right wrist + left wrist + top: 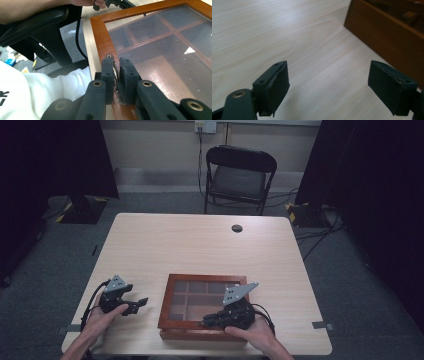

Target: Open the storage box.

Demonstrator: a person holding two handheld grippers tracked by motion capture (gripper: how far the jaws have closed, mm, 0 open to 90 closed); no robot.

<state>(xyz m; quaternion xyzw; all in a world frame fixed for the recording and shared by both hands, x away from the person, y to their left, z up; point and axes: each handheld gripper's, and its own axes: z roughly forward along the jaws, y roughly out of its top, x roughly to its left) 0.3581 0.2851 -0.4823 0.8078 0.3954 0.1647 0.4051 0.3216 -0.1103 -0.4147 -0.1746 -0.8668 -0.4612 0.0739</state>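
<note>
We see right gripper [117, 75] clamped on small metal handle [115, 75] at near edge of glass-lidded brown wooden box [167, 300], table's near centre. Left gripper [141, 303] open, empty, just left of box; box long axis left-right.

The surface [200, 242], a pale wood-grain top with a dark round cable hole [237, 228] near its far edge, carried a wooden glass-lidded box [167, 307] near the front edge.

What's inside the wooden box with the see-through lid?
Through the glass lid of the wooden box, wooden dividers form compartments. Glare and dimness hide whether they hold anything.
</note>
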